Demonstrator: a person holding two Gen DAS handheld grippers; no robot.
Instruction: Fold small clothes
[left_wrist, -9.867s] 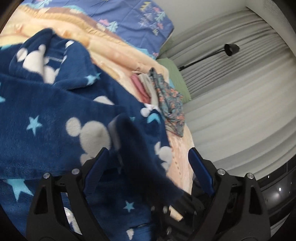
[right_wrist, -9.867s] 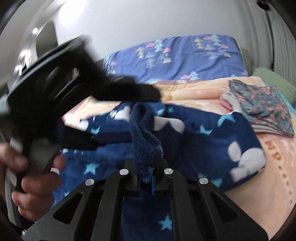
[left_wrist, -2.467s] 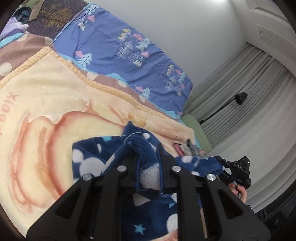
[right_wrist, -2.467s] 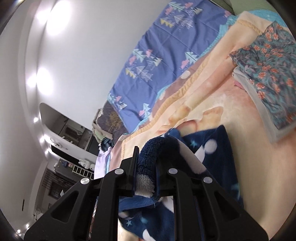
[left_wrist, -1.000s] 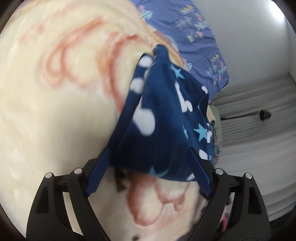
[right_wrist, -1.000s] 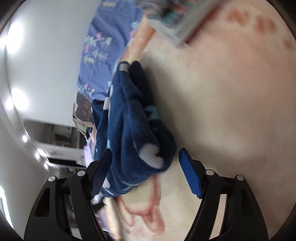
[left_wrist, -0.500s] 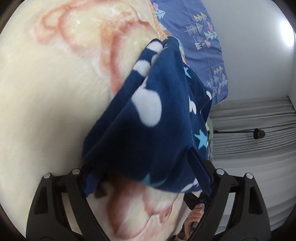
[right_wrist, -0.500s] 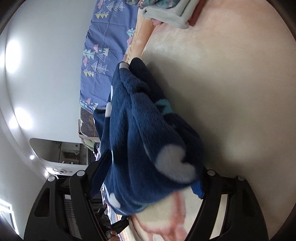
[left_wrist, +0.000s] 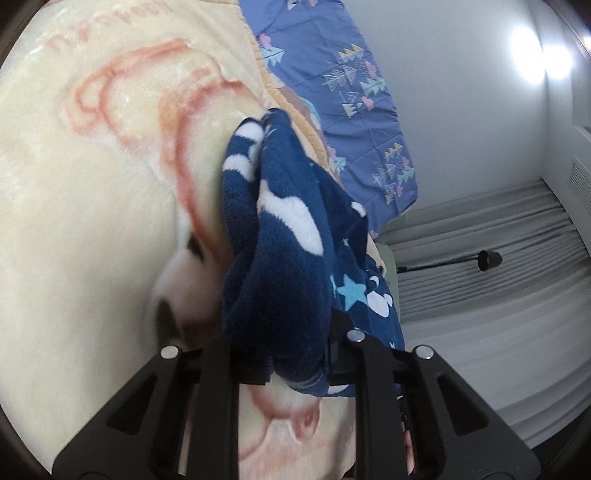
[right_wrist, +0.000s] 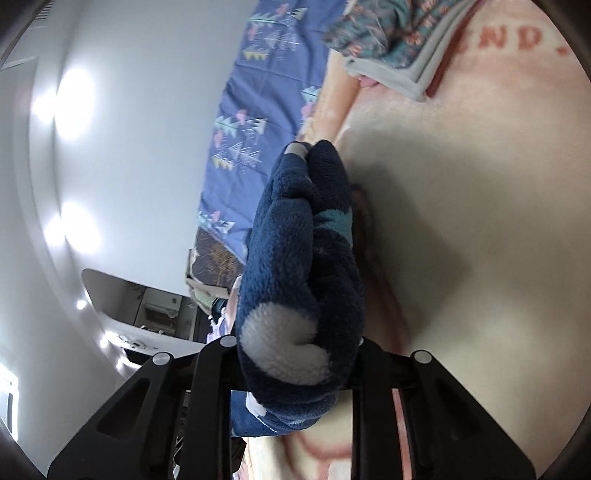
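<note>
A navy fleece garment with white mouse heads and light blue stars (left_wrist: 291, 258) lies bunched in thick folds on the cream blanket (left_wrist: 92, 206). My left gripper (left_wrist: 291, 354) is shut on one end of the folded fleece, which bulges out between the jaws. In the right wrist view the same garment (right_wrist: 299, 273) fills the jaws of my right gripper (right_wrist: 295, 369), which is shut on its other end. The fingertips of both grippers are hidden by the fleece.
A stack of folded clothes with a floral piece on top (right_wrist: 399, 40) lies at the far side of the blanket. A purple quilt with tree prints (left_wrist: 351, 96) covers the bed's head. Grey curtains (left_wrist: 498, 325) and a black lamp (left_wrist: 487, 258) stand to the right.
Both grippers were open around the fleece half a second ago. They have closed on the folded garment's two ends.
</note>
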